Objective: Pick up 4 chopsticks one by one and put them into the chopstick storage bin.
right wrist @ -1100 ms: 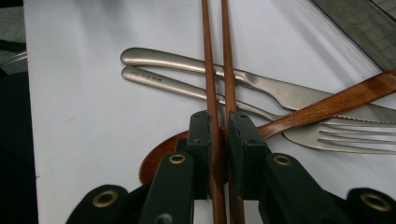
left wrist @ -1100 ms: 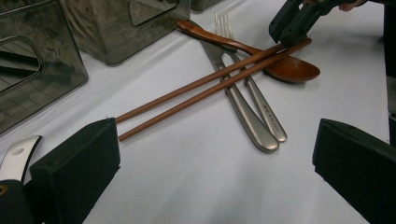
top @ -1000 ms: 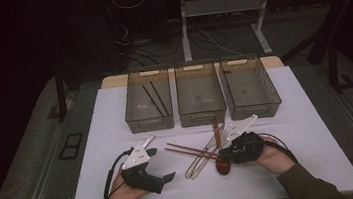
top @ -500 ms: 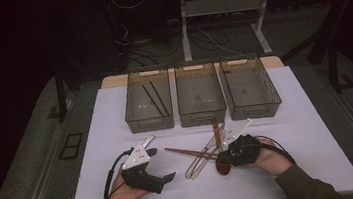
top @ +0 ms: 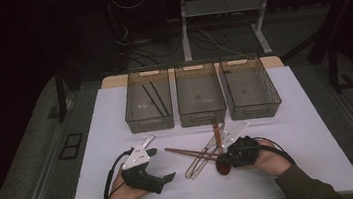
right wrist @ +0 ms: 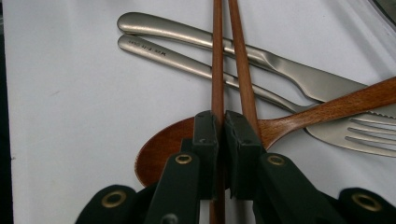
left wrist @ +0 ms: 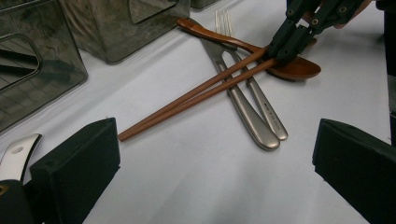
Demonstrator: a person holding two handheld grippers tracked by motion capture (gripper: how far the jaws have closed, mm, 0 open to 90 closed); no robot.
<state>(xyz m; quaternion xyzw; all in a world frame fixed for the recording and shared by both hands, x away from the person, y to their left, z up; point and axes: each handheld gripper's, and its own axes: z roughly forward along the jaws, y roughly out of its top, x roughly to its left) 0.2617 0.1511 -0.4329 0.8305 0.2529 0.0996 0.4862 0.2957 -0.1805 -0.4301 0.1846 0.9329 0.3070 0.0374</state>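
Right gripper view, hand-held gripper (right wrist: pixel 219 140) pinching chopstick (right wrist: pixel 216 60)

Left tool (top: pixel 159 164): held in the left hand (top: pixel 125 196) at the lower left of the high view, forearm entering from the bottom edge. Its jaws stand wide apart, with nothing between them; in the left gripper view each jaw occupies one lower corner.

Right tool (top: pixel 224 157): held in the right hand (top: pixel 266 157) at the lower centre-right of the high view, pointing toward frame left. Its jaws have just been closing and now stand nearly together, the pads (right wrist: pixel 208 140) pressing on one thin stick at the centre of the right gripper view.
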